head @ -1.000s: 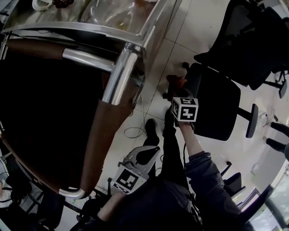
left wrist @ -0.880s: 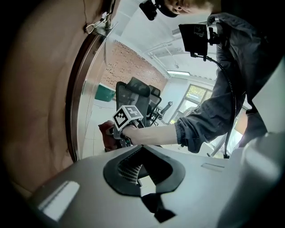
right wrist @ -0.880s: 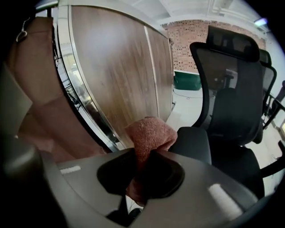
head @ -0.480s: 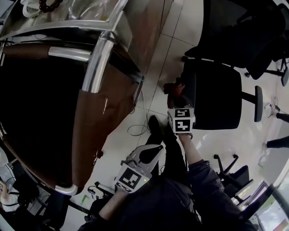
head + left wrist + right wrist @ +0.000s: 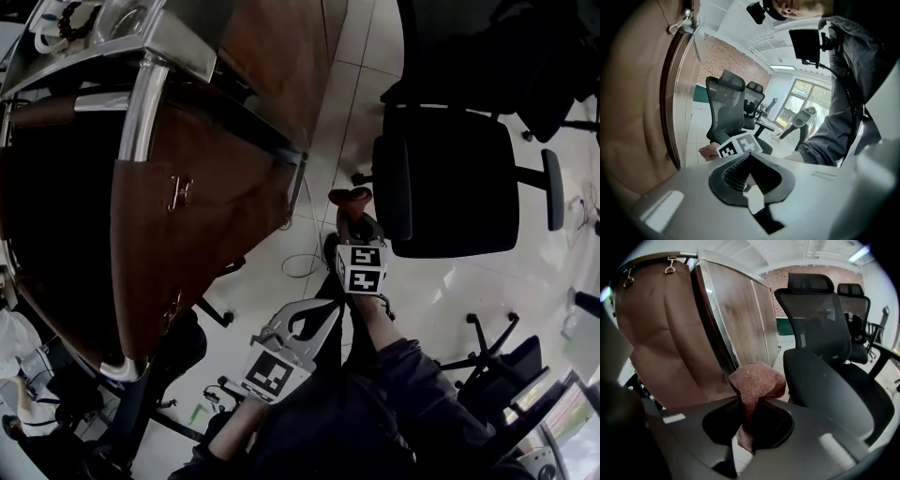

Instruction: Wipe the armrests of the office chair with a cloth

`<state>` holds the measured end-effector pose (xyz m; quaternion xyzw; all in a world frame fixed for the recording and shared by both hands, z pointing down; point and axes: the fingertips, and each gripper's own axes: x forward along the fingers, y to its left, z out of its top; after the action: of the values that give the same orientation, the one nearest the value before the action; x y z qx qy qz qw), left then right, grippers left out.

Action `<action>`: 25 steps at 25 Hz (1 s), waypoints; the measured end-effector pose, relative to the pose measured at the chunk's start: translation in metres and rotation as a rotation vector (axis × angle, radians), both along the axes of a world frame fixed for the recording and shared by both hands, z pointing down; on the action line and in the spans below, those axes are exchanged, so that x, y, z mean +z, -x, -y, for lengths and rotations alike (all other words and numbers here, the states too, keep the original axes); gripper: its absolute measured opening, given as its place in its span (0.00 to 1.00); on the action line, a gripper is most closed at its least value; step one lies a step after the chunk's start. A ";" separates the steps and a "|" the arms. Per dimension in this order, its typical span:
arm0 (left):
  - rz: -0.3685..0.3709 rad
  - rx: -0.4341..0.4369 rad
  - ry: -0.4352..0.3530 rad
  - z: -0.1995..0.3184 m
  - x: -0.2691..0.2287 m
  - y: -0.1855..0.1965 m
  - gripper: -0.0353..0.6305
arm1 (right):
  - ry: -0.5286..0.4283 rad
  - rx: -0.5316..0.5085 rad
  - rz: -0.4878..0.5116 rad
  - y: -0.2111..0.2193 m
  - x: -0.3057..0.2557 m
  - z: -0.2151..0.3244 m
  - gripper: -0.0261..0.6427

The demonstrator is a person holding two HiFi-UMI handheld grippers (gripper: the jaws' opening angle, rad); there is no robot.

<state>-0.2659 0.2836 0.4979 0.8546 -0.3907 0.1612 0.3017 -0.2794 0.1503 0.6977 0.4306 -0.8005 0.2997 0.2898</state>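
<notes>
A black office chair (image 5: 457, 185) stands on the tiled floor at the right of the head view. Its near armrest (image 5: 392, 187) and far armrest (image 5: 553, 188) are dark pads. My right gripper (image 5: 349, 214) is shut on a reddish-brown cloth (image 5: 349, 196), which hangs just left of the near armrest, apart from it. In the right gripper view the cloth (image 5: 755, 383) bulges out of the right gripper (image 5: 752, 401), with the chair (image 5: 820, 333) close ahead. My left gripper (image 5: 317, 316) is held low by the person's body, shut and empty; the left gripper view shows that gripper (image 5: 750, 161) closed.
A large brown wooden cabinet with metal trim (image 5: 202, 178) fills the left of the head view. A cable (image 5: 298, 266) lies on the floor. More black chairs (image 5: 525, 47) stand behind, and another chair base (image 5: 487, 347) is near my right arm.
The head view has swung, so the chair now sits more squarely at the right. My right gripper with the cloth stays beside the near armrest. The left gripper has barely moved.
</notes>
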 end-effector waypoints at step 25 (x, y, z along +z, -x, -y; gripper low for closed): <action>0.022 0.360 -0.049 0.031 0.054 0.024 0.08 | -0.119 0.449 -0.028 -0.023 0.101 0.051 0.11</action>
<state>-0.2896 0.2527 0.5523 0.9160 -0.2386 0.2122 0.2428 -0.2565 0.0997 0.7987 0.6182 -0.6968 0.3030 0.2011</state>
